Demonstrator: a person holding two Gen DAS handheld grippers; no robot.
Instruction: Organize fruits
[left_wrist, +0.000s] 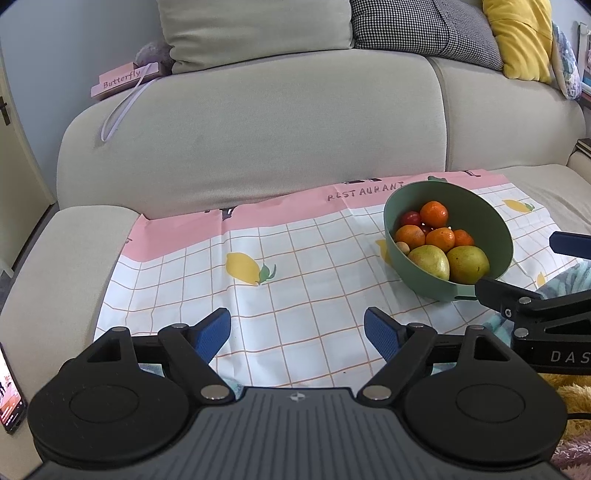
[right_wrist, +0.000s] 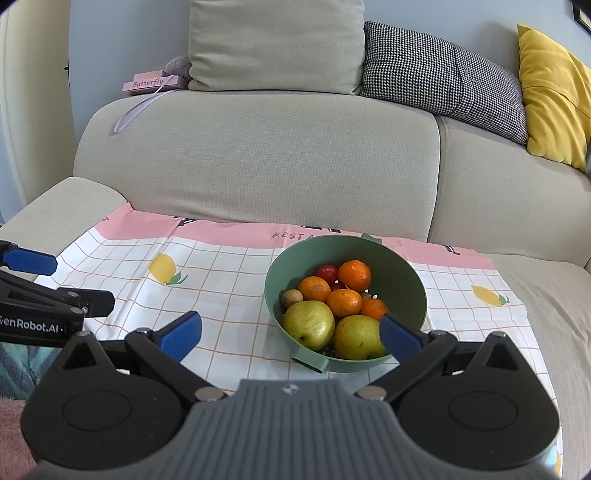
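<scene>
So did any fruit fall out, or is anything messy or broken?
Nothing stands out. All the fruit sits inside the green bowl, which stands upright on the checked cloth. No fruit lies on the cloth. The cloth has fold creases but looks clean. Both the left gripper and right gripper are open and empty.

Left gripper (left_wrist: 297, 334): black linkage arms w/ silver pivot pins, blue textured pads (left_wrist: 213, 334), two round black discs, grey ribbed centre plate marked w/ a small cross emblem. Right gripper (right_wrist: 290, 332) is built alike; "DAS" is printed in white on its side, "GenRobot.AI" on the left one's.
</scene>
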